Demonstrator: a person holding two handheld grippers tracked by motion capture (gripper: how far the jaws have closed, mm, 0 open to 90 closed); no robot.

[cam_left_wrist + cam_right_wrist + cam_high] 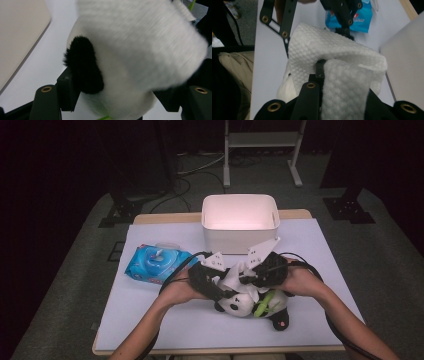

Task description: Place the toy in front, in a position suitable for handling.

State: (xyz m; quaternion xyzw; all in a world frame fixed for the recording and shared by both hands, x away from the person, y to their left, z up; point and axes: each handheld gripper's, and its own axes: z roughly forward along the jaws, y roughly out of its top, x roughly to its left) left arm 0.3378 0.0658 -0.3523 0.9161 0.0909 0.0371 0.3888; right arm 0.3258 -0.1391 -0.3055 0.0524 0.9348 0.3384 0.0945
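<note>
Panda toy lies on bench before the white bin. Left gripper clamps its soft head; right gripper pinches a limp wipe. Light, squashy: hold the head firmly.

The room around the table was very dark. Light fell from above and made the white bin glow. Up close, the wipe looked smeary and blurred in the left gripper view.
</note>
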